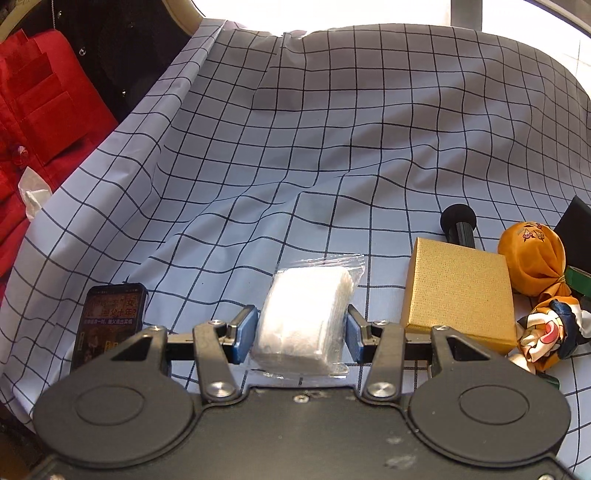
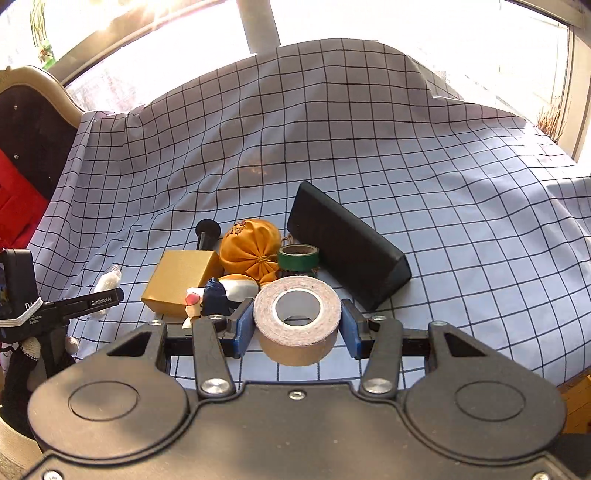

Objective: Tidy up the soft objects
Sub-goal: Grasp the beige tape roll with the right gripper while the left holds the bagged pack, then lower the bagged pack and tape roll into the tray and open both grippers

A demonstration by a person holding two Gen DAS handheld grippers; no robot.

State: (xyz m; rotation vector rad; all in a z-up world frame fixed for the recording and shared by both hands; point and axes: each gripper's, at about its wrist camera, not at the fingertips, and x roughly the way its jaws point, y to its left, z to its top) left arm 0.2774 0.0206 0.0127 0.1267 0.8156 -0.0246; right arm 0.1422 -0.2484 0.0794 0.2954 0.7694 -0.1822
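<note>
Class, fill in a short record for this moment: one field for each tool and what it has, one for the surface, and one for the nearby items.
left tool: closed on a clear bag of white padding
right tool: closed on a tan tape roll
surface: grid-patterned cloth, wrinkled
nearby cluster: gold box, orange drawstring pouch, green tape roll, black wedge-shaped case
beside left tool: phone, screen lit

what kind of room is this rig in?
Probably a home room by a window, not a lab. A checked cloth is draped loosely over a piece of furniture, bright window frames stand behind it, and a dark padded headboard or chair back with a curved pale frame stands at the left, beside red fabric.
</note>
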